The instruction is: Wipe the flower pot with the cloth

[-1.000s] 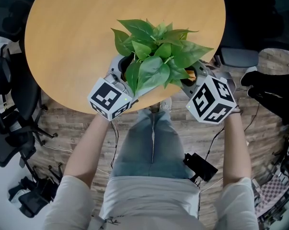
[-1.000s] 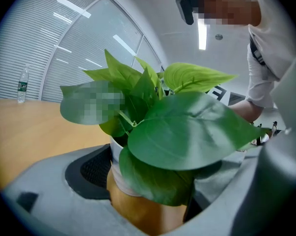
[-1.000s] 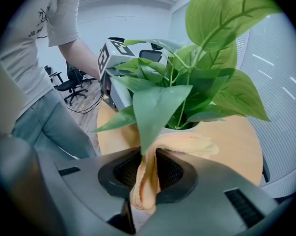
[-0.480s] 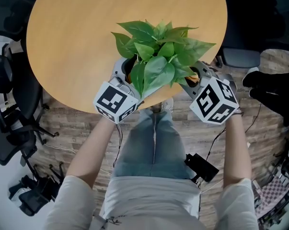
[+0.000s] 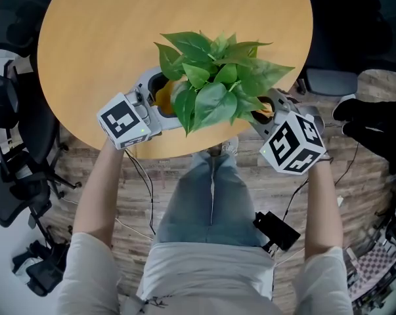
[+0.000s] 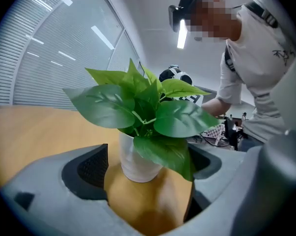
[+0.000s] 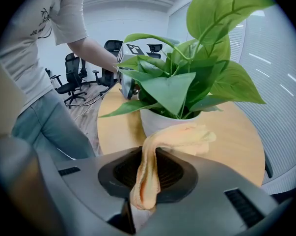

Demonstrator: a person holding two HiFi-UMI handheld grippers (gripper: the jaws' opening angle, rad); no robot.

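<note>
- The round wooden table (image 5: 86,44) fills the upper half of the head view. Its near edge curves just in front of the person (image 5: 211,195), who wears jeans and a pale shirt and stands on a plank floor (image 5: 355,195).
- The plant (image 5: 214,77) spreads broad green leaves over the near part of the table, close to that edge. From above the leaves hide nearly everything under them.
- The left gripper (image 5: 161,98) comes in low over the table from the plant's left, its marker cube towards the person. In the left gripper view its jaws stand wide apart and hold nothing. Bare tabletop shows in the gap, and the pot sits just beyond their tips.
- The right gripper (image 5: 266,107) reaches in from the plant's right, its marker cube hanging past the table edge. In the right gripper view its jaws are pressed together on one end of the cloth.
- The flower pot (image 6: 133,161) is white and stands upright on the table between the two grippers, directly under the leaves.
- The cloth (image 7: 172,141) is pale orange. It rises out of the right jaws as a narrow band, then folds forward into a bunched end at the pot's near wall. I cannot tell whether it actually touches the pot.
</note>
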